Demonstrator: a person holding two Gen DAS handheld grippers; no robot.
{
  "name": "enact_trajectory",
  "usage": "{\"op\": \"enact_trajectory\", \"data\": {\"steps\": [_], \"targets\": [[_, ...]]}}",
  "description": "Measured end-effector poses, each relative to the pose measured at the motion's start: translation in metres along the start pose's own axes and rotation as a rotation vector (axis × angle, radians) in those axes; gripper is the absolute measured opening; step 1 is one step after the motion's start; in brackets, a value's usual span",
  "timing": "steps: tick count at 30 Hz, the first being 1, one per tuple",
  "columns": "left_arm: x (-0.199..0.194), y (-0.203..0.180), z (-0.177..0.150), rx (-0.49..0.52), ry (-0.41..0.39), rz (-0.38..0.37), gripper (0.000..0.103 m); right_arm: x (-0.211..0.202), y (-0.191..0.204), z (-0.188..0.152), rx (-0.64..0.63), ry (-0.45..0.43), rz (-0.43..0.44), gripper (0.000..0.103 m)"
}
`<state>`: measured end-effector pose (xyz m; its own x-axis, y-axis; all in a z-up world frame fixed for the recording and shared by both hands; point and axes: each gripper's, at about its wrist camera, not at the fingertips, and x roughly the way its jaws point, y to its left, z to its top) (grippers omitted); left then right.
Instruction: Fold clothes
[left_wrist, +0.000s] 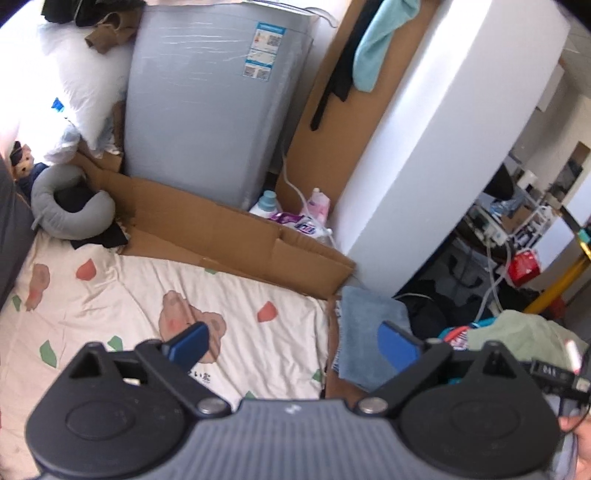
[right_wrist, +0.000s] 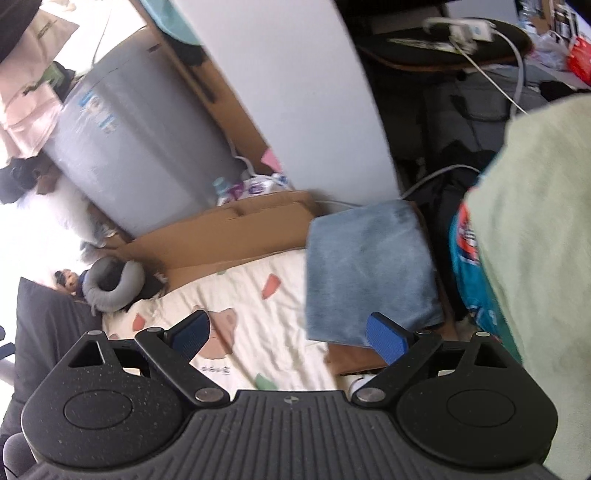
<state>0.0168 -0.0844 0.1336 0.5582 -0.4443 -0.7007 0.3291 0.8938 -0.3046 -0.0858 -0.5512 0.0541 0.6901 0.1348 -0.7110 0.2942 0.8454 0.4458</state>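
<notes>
- Cream bedsheet (left_wrist: 110, 295) printed with bears and leaves fills the space below both my grippers.
- My left gripper (left_wrist: 291, 347) stands spread wide, nothing between its blue pads (left_wrist: 397, 349).
- My right gripper (right_wrist: 290, 338) gapes wide too, also empty.
- Folded blue towel (right_wrist: 365, 266) lies at the sheet's edge, just ahead of the right gripper's right pad.
- Pale green garment (right_wrist: 535, 240) hangs close on my right, over a teal printed one (right_wrist: 471, 266).
- Flattened cardboard (left_wrist: 221, 236) borders the sheet.
- Beyond it, a grey washing machine (left_wrist: 207, 110) carries blue-and-white stickers (left_wrist: 264, 50); their print is unreadable.
- Detergent bottles (left_wrist: 314, 206) stand beside it.
</notes>
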Motion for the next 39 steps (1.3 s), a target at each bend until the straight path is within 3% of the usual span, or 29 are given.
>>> {"op": "enact_trajectory", "data": {"steps": [12, 18, 24, 29, 36, 39], "targets": [[-0.029, 0.049, -0.014, -0.022, 0.004, 0.1, 0.102, -0.005, 0.121, 0.011, -0.105, 0.079, -0.015, 0.096], [-0.038, 0.085, -0.03, -0.1, -0.005, 0.143, 0.102, -0.009, 0.188, 0.012, -0.232, 0.099, 0.022, 0.096], [-0.044, 0.105, -0.042, -0.118, 0.007, 0.181, 0.102, -0.013, 0.243, 0.009, -0.306, 0.091, 0.067, 0.096], [-0.045, 0.118, -0.047, -0.139, 0.01, 0.219, 0.102, -0.001, 0.266, -0.001, -0.319, 0.126, 0.076, 0.096], [-0.03, 0.128, -0.058, -0.143, 0.014, 0.319, 0.103, 0.031, 0.268, -0.029, -0.364, 0.167, -0.01, 0.096], [-0.019, 0.129, -0.063, -0.141, 0.031, 0.323, 0.103, 0.044, 0.264, -0.039, -0.373, 0.181, -0.034, 0.096]]}}
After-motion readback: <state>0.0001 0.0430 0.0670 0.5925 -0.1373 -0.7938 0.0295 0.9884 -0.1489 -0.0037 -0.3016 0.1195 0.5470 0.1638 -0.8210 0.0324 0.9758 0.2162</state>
